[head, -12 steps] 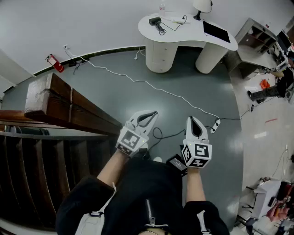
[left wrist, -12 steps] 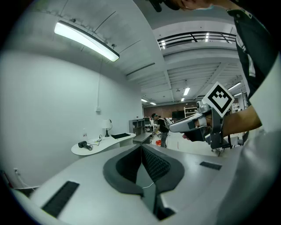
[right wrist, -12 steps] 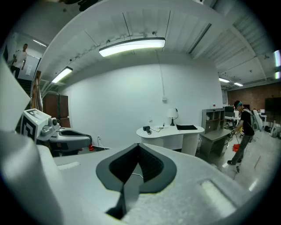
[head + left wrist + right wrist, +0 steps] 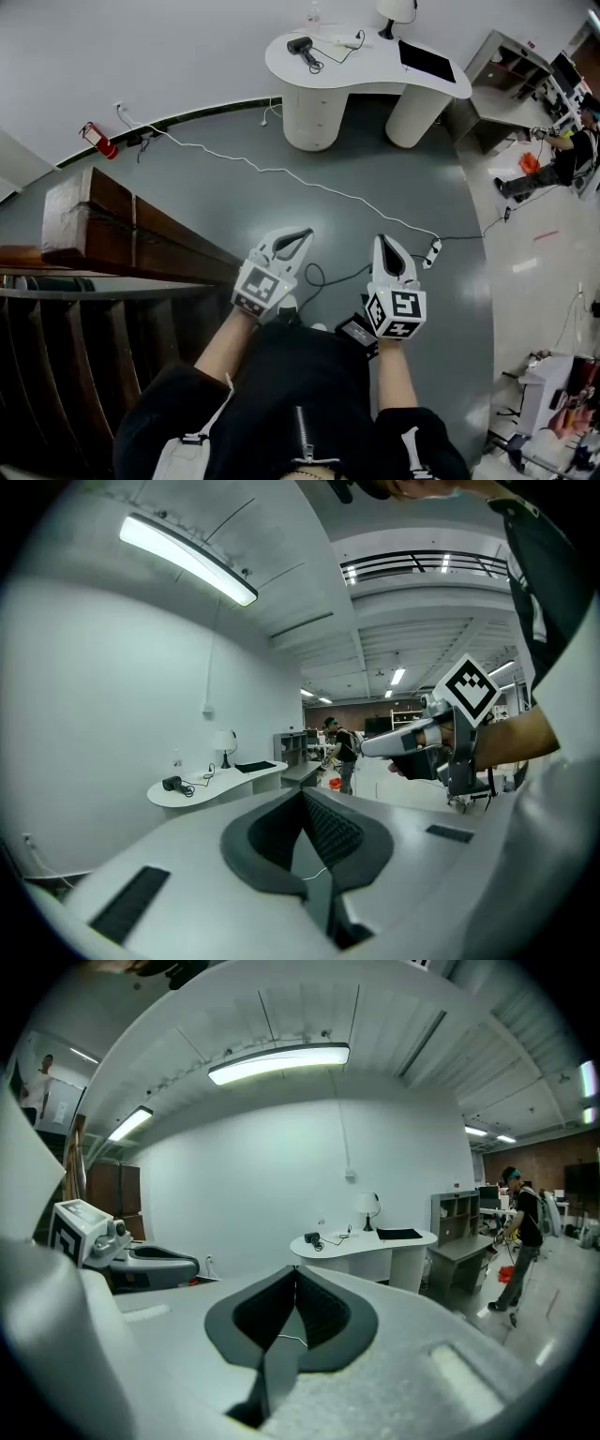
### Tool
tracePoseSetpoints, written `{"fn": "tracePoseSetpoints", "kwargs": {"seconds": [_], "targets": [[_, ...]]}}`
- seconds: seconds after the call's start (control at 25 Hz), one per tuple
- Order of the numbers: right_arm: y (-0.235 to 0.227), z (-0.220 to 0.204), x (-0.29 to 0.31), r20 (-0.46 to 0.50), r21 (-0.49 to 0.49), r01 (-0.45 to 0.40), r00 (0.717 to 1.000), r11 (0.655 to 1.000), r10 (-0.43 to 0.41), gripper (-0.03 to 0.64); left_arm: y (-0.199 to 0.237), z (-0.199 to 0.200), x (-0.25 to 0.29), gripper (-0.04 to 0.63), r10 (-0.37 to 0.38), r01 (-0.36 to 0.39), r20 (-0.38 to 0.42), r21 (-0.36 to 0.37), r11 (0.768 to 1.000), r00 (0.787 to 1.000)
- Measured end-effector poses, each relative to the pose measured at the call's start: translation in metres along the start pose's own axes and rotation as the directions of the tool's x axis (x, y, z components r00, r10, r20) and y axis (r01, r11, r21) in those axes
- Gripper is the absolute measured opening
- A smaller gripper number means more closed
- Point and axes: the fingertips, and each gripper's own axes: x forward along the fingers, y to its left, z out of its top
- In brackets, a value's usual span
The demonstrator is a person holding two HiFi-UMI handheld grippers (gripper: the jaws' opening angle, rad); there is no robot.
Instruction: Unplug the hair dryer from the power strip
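The black hair dryer [image 4: 302, 44] lies on a white curved desk [image 4: 375, 70] far across the room, its cord running to a white power strip [image 4: 349, 40] beside it. My left gripper [image 4: 302, 232] and right gripper [image 4: 383, 241] are held side by side over the grey floor, far short of the desk. Both are shut with nothing in them. In the left gripper view the hair dryer [image 4: 172, 783] shows small on the desk, beyond the left gripper [image 4: 302, 795]. The right gripper view has the hair dryer [image 4: 311, 1237] beyond the right gripper [image 4: 296, 1270].
A white cable crosses the floor to another power strip [image 4: 431, 252] just right of my right gripper. A dark wooden bench [image 4: 122, 234] stands at the left. A lamp [image 4: 392, 9] and a black pad [image 4: 427, 60] are on the desk. A person [image 4: 558, 155] is at the far right.
The head view has shifted, so the desk and floor cable sit slightly further up and left. Both grippers stay shut in much the same pose.
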Motion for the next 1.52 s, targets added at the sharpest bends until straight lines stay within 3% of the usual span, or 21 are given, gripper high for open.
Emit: {"fn": "tracePoseSetpoints", "kwargs": {"seconds": [0.92, 1.52], "targets": [[0.008, 0.002, 0.056, -0.018, 0.015, 0.073, 0.997, 0.997, -0.073, 0.005, 0.066, -0.016, 0.032, 0.012, -0.096, 0.096, -0.026, 0.012, 0.995, 0.995], [-0.024, 0.023, 0.139, -0.025, 0.022, 0.019, 1.000, 1.000, -0.018, 0.005, 0.116, -0.012, 0.098, 0.012, -0.079, 0.078, -0.050, -0.006, 0.997, 0.996]]}}
